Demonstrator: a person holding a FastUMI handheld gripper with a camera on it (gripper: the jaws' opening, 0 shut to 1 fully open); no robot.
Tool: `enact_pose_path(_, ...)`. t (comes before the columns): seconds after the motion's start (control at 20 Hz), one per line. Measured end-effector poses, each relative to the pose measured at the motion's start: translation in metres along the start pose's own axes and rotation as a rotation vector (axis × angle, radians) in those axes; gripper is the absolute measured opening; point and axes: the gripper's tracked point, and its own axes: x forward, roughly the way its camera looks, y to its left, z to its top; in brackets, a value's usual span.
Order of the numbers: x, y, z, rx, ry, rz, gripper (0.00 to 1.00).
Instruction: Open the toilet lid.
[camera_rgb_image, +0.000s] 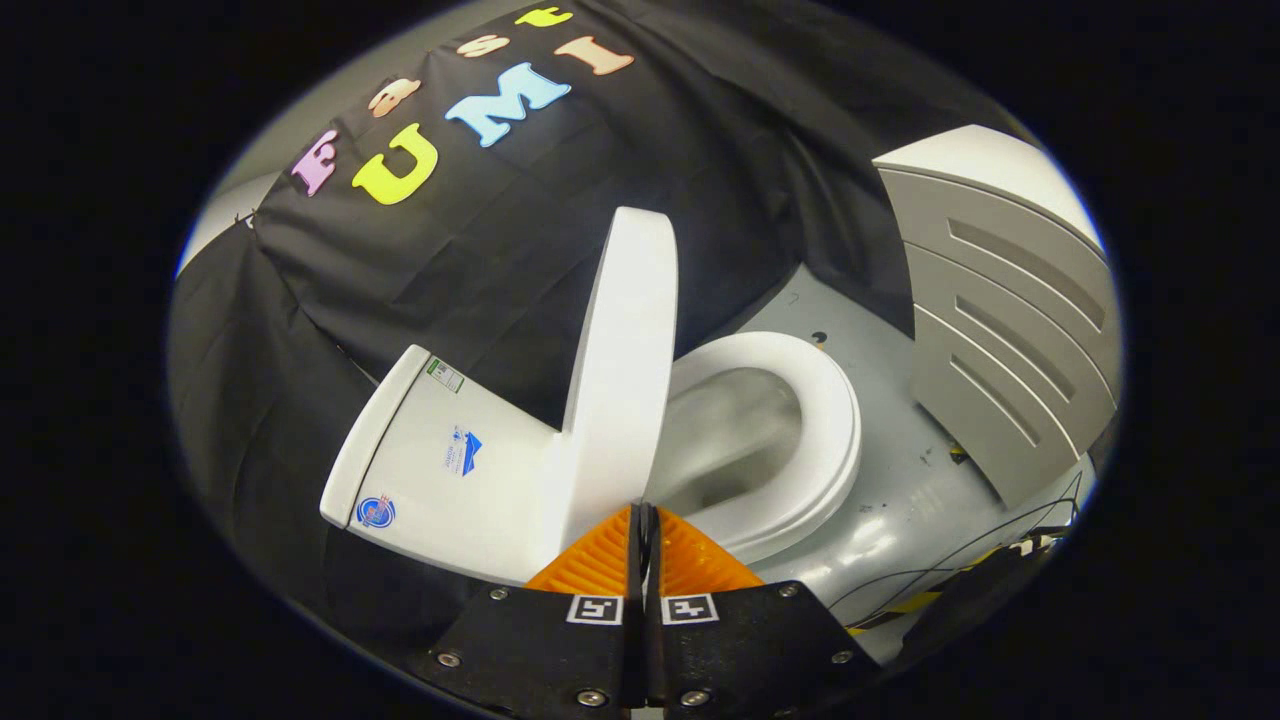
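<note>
Gripper (645, 515): the two fingers are pressed together, tip to tip, with only a thin dark seam between them. Nothing is held between them. Each finger carries a small square marker at its base.

Just ahead of the fingertips: the lower edge of the toilet lid (625, 370). The tips lie at or very near that edge; whether they actually touch it cannot be told from this view. The lid is raised, standing close to upright, seen nearly edge-on with its broad white face turned toward the tank side.

To one side of the lid: the tank (440, 470), white, box-shaped, with a few small stickers on its face. It meets the lid's hinge end.

To the other side of the lid: the seat (820, 430), a white ring lying down flat on the bowl (730, 430). The bowl's inside is open to view, pale and glossy. The lid is well clear of the seat.

Beneath and beyond the toilet: the floor (900, 520), grey, shiny, with scuffs and a small dark spot near the seat's far end. Thin black cables (960, 560) run across it beside the fingers.

Farther off, past the seat: a grey panel (1010, 330) with slanted slots, white on top, standing on the floor.

Farthest: the black cloth wall (330, 290), draped and creased, behind the tank and lid.
</note>
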Motion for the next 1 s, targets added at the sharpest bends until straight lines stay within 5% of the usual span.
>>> enact_pose_path(0.55, -0.007, 0.055, 0.009, -0.199, -0.100, -0.019, 0.00)
enact_pose_path(1.0, -0.010, 0.103, 0.010, -0.228, -0.136, -0.007, 0.00)
